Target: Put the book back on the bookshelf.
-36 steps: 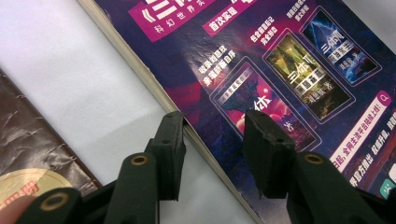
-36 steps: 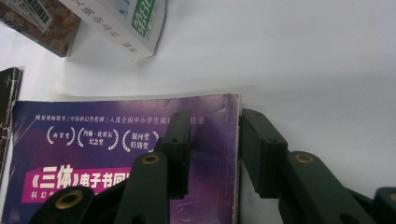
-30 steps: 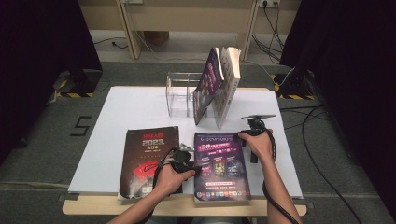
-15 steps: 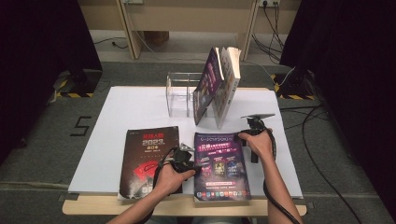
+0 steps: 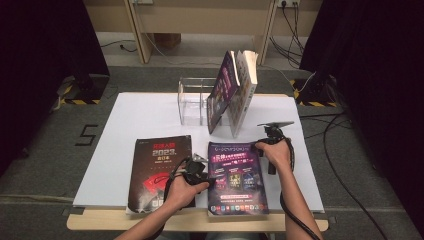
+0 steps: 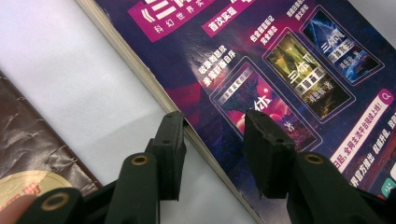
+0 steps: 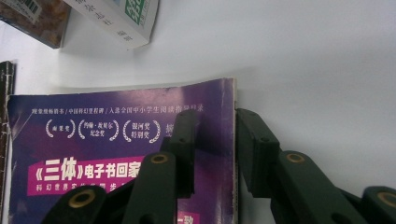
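A purple paperback lies flat near the table's front edge. My left gripper is at the book's left edge. In the left gripper view its jaws straddle that edge, one fingertip against the page block on the table, the other over the purple cover. My right gripper is at the far right corner. Its jaws have just been closing with the spine edge between them, one finger over the cover, one on the table. Neither pair clamps the book.
A black and red book lies flat left of the purple one. Two books stand leaning against a clear acrylic holder at the back of the white table. Cables run across the floor to the right.
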`<state>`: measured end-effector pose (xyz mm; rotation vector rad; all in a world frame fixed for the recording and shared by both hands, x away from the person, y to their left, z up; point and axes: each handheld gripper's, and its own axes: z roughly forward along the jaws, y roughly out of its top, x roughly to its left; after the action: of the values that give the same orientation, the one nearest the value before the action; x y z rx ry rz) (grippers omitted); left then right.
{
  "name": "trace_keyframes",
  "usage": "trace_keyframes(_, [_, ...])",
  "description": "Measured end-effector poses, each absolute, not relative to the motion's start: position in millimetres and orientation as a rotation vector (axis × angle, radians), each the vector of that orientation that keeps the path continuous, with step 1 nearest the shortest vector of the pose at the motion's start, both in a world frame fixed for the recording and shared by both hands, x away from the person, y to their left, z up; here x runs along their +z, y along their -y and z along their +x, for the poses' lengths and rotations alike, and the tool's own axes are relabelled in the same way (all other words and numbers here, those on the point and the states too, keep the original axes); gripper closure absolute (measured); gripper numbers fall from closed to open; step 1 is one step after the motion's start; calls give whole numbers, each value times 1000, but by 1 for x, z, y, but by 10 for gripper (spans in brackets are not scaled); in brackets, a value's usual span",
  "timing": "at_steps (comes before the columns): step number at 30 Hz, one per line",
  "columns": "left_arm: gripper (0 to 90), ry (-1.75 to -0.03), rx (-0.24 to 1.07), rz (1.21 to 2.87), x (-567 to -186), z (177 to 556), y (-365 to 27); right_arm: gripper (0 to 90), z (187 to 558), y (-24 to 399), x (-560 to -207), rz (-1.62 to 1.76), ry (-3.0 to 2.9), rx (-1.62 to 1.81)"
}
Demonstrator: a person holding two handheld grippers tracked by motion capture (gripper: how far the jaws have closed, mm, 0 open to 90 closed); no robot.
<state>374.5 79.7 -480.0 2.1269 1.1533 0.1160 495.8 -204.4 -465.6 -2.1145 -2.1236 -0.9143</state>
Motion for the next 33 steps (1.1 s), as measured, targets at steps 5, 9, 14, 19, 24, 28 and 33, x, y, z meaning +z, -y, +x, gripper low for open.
trace_keyframes(5, [587,-1155,112,2128,-480,375,-80,735,495,206,-463,-2099,2130,-938])
trace_keyframes(9, [587,-1155,112,2126,-480,375,-80,729,494,208,-464,-2097,2108,-957])
trace_keyframes(14, [587,-1155,114,2126,-480,375,-80,721,494,209,-466,-2098,2093,-963])
trace_keyframes(19, [587,-1155,115,2126,-480,374,-80,720,495,208,-465,-2103,2096,-943])
trace_keyframes(24, [588,-1150,122,2132,-479,374,-79,724,493,207,-463,-2101,2112,-949])
trace_keyframes(28, [589,-1149,126,2134,-479,374,-79,724,493,208,-463,-2095,2103,-960])
trace_keyframes(33, [589,-1148,126,2135,-479,374,-79,718,492,209,-463,-2089,2096,-986])
